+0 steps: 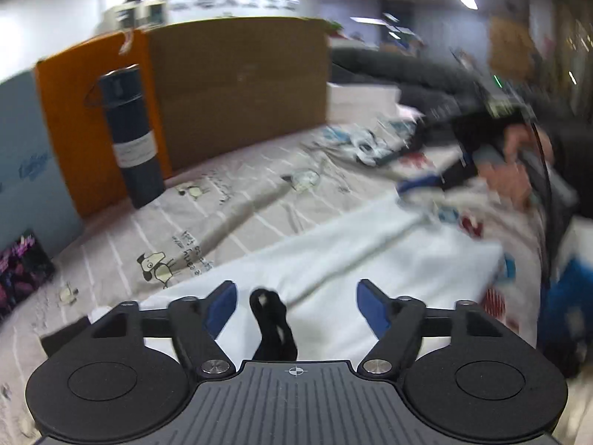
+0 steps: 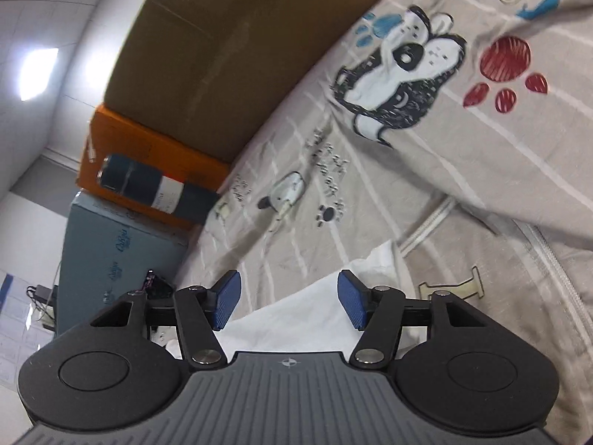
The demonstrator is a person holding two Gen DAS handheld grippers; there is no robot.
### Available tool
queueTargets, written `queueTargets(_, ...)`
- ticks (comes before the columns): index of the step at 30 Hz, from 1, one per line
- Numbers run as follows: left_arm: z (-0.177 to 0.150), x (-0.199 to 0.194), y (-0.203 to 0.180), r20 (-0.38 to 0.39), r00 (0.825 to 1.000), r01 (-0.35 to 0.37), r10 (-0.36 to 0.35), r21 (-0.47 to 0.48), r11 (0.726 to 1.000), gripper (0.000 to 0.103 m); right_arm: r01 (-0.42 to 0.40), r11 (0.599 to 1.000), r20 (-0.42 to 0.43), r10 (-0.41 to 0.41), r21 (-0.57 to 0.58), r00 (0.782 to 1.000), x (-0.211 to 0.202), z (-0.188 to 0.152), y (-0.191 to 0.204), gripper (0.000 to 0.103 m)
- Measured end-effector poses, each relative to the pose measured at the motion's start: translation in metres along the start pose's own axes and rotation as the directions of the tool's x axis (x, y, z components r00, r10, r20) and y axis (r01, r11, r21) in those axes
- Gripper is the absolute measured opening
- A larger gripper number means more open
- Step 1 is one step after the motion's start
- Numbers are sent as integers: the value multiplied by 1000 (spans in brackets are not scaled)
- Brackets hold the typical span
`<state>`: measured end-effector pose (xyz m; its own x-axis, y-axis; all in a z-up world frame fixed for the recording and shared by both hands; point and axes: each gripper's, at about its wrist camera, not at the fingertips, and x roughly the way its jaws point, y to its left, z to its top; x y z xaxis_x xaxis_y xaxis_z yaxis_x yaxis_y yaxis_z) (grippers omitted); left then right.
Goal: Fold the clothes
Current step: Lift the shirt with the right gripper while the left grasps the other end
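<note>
White cloth (image 1: 333,259): lying spread out on the bed sheet (image 1: 229,200), near its front edge; it is looking soft, light and floppy.
Where to grab: a thin edge or corner.
Left tool (image 1: 296,306): hanging wide apart, gripping nothing.
Right tool (image 2: 289,306): hanging wide apart over the cloth's corner.
Bottle (image 1: 129,137): standing by the boxes (image 1: 237,85), well away.

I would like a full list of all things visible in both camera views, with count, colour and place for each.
white garment: one, white, spread on the bedsheet in front of both claws
black strap: one, black, on the garment between the left claw's fingers
bedsheet: one, beige with cartoon dog and paw prints, under everything
bottle: one, dark blue with a pale label, upright beside the orange box
cardboard box: one, brown, behind the bedsheet
orange box: one, left of the cardboard box
left claw: open, blue pads
right claw: open, blue pads
</note>
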<state>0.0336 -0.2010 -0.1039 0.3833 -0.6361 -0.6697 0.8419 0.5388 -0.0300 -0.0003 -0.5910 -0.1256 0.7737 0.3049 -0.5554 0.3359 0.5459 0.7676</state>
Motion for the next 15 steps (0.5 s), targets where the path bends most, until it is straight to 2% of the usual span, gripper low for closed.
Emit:
queueTargets(2,4,10,6,13,1000,3,-2,-81,997,77,49,999,0,-49,13,999,4,3,-8,55)
queueTargets(3,3,20,6,-24,1000,13,-16,-92,996,77,72,997,-1,-72,20,997,6,4,-12,54)
queueTargets(4,-1,29,2,-72,997,24,-29,-70,997,77,75,997,0,-75,22,997,5,6,-15,53)
queueTargets(5,-4,32,-4,-93,996,12,-13,-20,1000,77,83,997,4,-83,7,997,1,8,-14,53)
queueTargets(6,-6,30,-11,-82,996,-19,21,36,999,77,90,996,10,-90,-11,996,-2,11,-12,54)
queueTargets(9,1,10,-32,26,991,-134,132,127,983,77,103,990,24,-101,-98,995,-12,20,-7,58)
queueTargets(10,3,6,-42,55,991,-129,122,153,980,77,103,987,20,-101,-120,995,-14,24,-7,61)
queueTargets(13,9,6,-81,99,995,-47,22,255,966,80,118,974,-26,-125,-192,992,-6,32,-9,62)
queueTargets(15,6,21,-112,83,995,27,-62,377,926,80,102,970,-63,-119,-220,991,6,32,-10,61)
